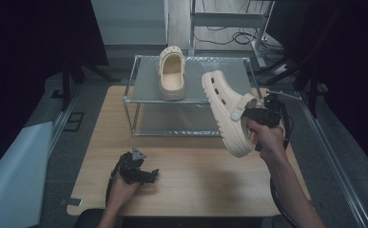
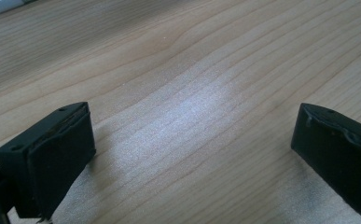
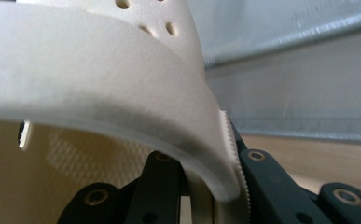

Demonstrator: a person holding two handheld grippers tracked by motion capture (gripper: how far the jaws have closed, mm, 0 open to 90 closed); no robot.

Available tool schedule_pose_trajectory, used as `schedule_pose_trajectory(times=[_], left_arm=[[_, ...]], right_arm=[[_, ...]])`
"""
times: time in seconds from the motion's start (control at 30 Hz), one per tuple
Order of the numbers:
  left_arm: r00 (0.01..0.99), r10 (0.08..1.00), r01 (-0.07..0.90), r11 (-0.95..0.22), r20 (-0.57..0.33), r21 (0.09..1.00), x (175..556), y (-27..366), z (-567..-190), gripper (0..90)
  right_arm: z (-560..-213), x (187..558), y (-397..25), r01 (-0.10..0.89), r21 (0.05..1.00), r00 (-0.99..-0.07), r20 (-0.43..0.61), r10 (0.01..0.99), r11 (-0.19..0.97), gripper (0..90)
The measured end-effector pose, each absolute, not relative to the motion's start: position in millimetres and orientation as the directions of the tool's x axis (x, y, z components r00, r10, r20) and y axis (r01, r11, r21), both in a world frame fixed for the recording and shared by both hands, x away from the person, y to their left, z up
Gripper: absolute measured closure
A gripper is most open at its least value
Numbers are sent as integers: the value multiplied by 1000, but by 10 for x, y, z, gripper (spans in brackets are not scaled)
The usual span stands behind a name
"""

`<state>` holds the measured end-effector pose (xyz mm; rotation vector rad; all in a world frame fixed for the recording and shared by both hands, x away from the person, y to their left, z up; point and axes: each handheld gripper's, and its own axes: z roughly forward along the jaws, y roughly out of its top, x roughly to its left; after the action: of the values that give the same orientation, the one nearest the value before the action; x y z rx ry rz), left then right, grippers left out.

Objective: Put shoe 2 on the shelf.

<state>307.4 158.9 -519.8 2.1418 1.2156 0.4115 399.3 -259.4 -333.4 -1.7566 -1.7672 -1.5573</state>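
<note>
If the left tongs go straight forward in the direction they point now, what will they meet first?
Most likely the wooden table. The left tongs stand open and angle low over bare wood, with nothing between the jaws or ahead of them. Depth is hard to judge.

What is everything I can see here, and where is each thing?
Clog on the rack: one, cream, upright on the top shelf, toe toward the far side.
Held clog: one, cream, in the air in front of the rack's right end, tilted on its side, sole facing left.
Rack: one, silver metal frame with two grey shelves, at the far side of the table.
Table: one, light wood.
Cables: several, dark, on the floor behind the rack.
Right gripper: one, black, jaws shut on the held clog's side wall.
Left gripper: one, black, low over the table's near left, jaws wide apart, holding nothing.
</note>
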Motion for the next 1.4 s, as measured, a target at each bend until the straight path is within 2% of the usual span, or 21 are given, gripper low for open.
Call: schedule_pose_trajectory(times=[0.27, 0.57, 0.9, 1.4], left_arm=[[525, 850, 656, -370, -45, 658, 3074, 1596, -5195, 0], [521, 852, 658, -363, -51, 659, 3081, 1610, -5196, 0], [519, 853, 663, -356, -61, 659, 3083, 1617, -5195, 0], [513, 855, 665, -342, -75, 664, 3090, 1642, -5195, 0]], right_arm=[[-3224, 4174, -2468, 810, 505, -241, 751, 615, -299, 826], [-3172, 4516, -2355, 801, 468, -155, 764, 626, -373, 825], [-3056, 4814, -2202, 775, 478, -103, 741, 664, -413, 823], [-3049, 5368, -1897, 734, 528, 10, 621, 784, -428, 817]])
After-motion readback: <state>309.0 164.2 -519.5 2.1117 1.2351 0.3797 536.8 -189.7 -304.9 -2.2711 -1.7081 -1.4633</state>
